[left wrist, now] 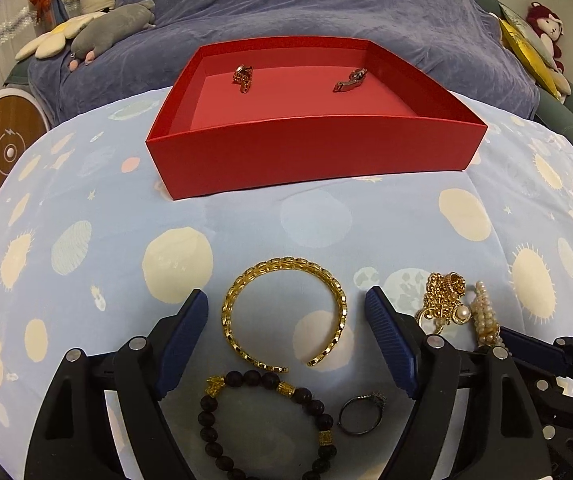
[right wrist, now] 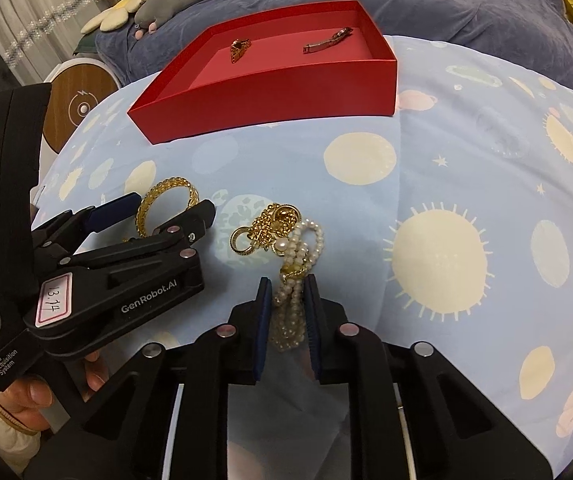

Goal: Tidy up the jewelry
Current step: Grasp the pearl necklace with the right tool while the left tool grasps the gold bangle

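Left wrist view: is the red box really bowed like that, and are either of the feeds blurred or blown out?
Left wrist view: fisheye bends the red cardboard box front wall; dark vignette in the corners; sharp, no blur, small glints on the gold chain-link bangle. Right wrist view: same curvature, warm dim light, soft shadows; white pearl strand bracelet in focus.
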The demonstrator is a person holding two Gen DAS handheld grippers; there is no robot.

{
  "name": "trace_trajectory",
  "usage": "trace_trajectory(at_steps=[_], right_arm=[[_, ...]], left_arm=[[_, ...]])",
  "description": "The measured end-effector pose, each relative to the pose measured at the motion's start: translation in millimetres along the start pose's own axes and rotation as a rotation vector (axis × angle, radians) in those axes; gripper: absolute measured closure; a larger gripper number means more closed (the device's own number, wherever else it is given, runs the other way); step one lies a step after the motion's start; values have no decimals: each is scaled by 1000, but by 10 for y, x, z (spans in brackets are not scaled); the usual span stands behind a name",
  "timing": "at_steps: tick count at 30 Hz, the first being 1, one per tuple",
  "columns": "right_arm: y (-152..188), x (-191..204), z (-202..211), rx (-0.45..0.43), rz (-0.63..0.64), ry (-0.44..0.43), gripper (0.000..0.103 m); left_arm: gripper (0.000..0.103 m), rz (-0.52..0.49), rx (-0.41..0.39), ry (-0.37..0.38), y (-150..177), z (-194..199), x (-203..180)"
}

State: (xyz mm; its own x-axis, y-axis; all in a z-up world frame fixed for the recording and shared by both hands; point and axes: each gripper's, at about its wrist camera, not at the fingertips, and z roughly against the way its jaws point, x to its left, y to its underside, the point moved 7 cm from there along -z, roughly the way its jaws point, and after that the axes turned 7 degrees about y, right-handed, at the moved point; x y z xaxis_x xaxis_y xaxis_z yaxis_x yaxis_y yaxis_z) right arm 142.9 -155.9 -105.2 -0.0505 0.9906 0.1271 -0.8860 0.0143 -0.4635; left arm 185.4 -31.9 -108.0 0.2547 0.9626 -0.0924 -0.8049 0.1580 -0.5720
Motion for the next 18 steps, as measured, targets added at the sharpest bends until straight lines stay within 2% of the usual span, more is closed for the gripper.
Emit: trace_trajectory(at_steps=[3, 10, 18], right_arm=[[21, -8, 27, -1, 8, -3, 89], [8, 2, 160, -31, 19, -15, 90], [-110, -9, 330, -86, 18, -33, 90]], left_arm=[[46, -15, -7, 10, -2, 33, -16], [47, 8, 2, 59, 13, 113, -24], [47, 35, -50, 101, -77, 449, 5]])
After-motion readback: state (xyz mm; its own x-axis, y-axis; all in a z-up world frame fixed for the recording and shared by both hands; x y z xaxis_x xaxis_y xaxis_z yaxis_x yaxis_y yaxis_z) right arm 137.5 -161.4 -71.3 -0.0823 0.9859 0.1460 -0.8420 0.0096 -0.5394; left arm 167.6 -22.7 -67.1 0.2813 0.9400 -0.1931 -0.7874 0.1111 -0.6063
